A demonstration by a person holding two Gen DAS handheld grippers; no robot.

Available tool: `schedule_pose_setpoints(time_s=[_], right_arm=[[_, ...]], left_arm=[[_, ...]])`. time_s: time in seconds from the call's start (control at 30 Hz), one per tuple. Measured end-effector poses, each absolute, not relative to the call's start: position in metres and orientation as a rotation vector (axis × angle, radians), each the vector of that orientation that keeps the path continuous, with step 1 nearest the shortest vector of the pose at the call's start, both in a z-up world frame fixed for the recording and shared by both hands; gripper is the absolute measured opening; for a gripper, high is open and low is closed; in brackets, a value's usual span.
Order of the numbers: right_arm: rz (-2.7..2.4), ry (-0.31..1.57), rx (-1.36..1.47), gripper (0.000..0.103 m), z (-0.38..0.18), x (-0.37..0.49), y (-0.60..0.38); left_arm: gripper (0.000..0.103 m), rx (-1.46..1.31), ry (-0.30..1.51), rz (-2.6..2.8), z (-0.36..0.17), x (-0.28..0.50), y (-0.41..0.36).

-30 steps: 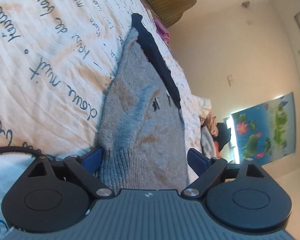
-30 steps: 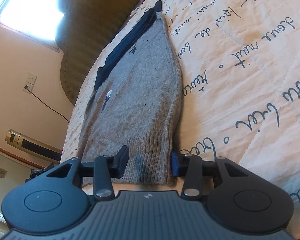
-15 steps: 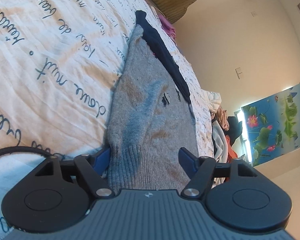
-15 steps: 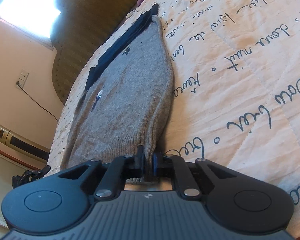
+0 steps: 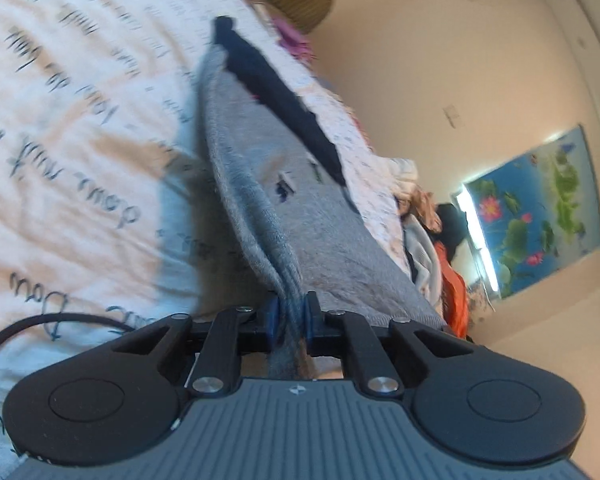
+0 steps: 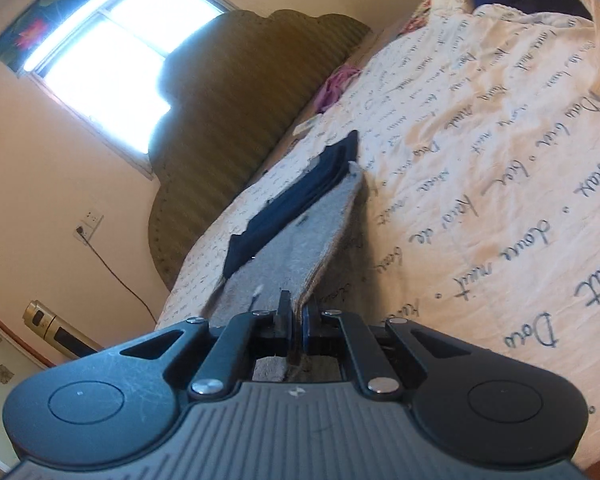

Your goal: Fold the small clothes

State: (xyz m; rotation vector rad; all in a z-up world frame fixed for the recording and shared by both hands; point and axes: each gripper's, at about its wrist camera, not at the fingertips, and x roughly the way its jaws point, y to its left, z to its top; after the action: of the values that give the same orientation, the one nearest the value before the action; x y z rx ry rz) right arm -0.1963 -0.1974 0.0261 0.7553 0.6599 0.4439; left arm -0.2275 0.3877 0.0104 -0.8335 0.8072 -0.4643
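Left tongs (image 5: 290, 314) and right tongs (image 6: 296, 320) each pinched the hem of the soft, light, limp grey sweater (image 5: 300, 200), which draped ahead of them.

Blown-out window (image 6: 112, 56) glare, motion blur, fisheye-curved edges

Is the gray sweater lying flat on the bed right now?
No, the left tongs have pinched the gray sweater hem and raised it off the bedspread.
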Motion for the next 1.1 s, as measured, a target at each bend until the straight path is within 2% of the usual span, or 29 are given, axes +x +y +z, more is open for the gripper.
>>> schedule_pose_setpoints(time_s=[0.17,0.23,0.3,0.33,0.37,0.4,0.43,0.5,0.63,0.7,0.73,0.8,0.83,0.87,0.9,0.93,0.97,1.0,1.03,1.1], right_arm=[[0.325,0.858,0.739,0.004,-0.037,-0.190,-0.198],[0.290,0.848,0.777,0.006,-0.047,-0.193,-0.202],[0.273,0.815,0.806,0.014,-0.041,-0.197,-0.208],[0.265,0.781,0.779,0.027,-0.032,-0.198,-0.209],[0.261,0.743,0.747,0.050,-0.023,-0.198,-0.211],[0.266,0.708,0.722,0.062,-0.014,-0.197,-0.212],[0.279,0.674,0.703,0.074,-0.005,-0.192,-0.212],[0.340,0.659,0.680,0.073,0.008,-0.169,-0.208],[0.386,0.725,0.569,0.072,0.014,-0.095,-0.172],[0.363,0.789,0.500,0.063,0.009,-0.057,-0.147],[0.351,0.819,0.454,0.053,0.006,-0.041,-0.135],[0.319,0.861,0.352,0.051,-0.003,-0.016,-0.114],[0.311,0.885,0.322,0.044,-0.009,-0.007,-0.105],[0.323,0.906,0.302,0.028,-0.016,0.000,-0.098],[0.336,0.913,0.280,0.023,-0.019,0.004,-0.092],[0.358,0.904,0.252,0.010,-0.022,0.004,-0.088],[0.374,0.908,0.241,0.005,-0.022,0.005,-0.088],[0.381,0.905,0.235,0.005,-0.022,0.004,-0.090],[0.383,0.902,0.232,0.004,-0.021,0.003,-0.094],[0.349,0.883,0.236,0.003,-0.016,0.000,-0.109]], left_arm=[[0.011,-0.717,0.951,-0.326,-0.022,-0.224,0.383],[0.015,-0.757,0.948,-0.331,-0.030,-0.227,0.387],[0.021,-0.760,0.949,-0.354,-0.024,-0.227,0.389],[0.023,-0.748,0.944,-0.359,-0.019,-0.227,0.389],[0.026,-0.736,0.932,-0.354,-0.012,-0.227,0.391],[0.039,-0.731,0.916,-0.347,-0.006,-0.227,0.393],[0.058,-0.739,0.897,-0.338,-0.001,-0.225,0.397],[0.075,-0.767,0.847,-0.311,0.007,-0.217,0.405],[0.075,-0.739,0.844,-0.228,0.011,-0.163,0.409],[0.073,-0.699,0.889,-0.188,0.002,-0.135,0.401],[0.069,-0.665,0.911,-0.156,-0.002,-0.124,0.395],[0.068,-0.578,0.901,-0.120,-0.003,-0.111,0.384],[0.067,-0.528,0.894,-0.104,0.000,-0.107,0.378],[0.065,-0.488,0.890,-0.083,0.001,-0.103,0.374],[0.061,-0.457,0.880,-0.064,0.002,-0.099,0.371],[0.051,-0.434,0.869,-0.046,0.001,-0.097,0.371],[0.042,-0.415,0.867,-0.032,-0.001,-0.094,0.370],[0.012,-0.383,0.867,-0.023,-0.003,-0.092,0.369],[0.004,-0.372,0.868,-0.030,-0.004,-0.091,0.369],[0.004,-0.360,0.861,-0.009,-0.004,-0.093,0.368]])
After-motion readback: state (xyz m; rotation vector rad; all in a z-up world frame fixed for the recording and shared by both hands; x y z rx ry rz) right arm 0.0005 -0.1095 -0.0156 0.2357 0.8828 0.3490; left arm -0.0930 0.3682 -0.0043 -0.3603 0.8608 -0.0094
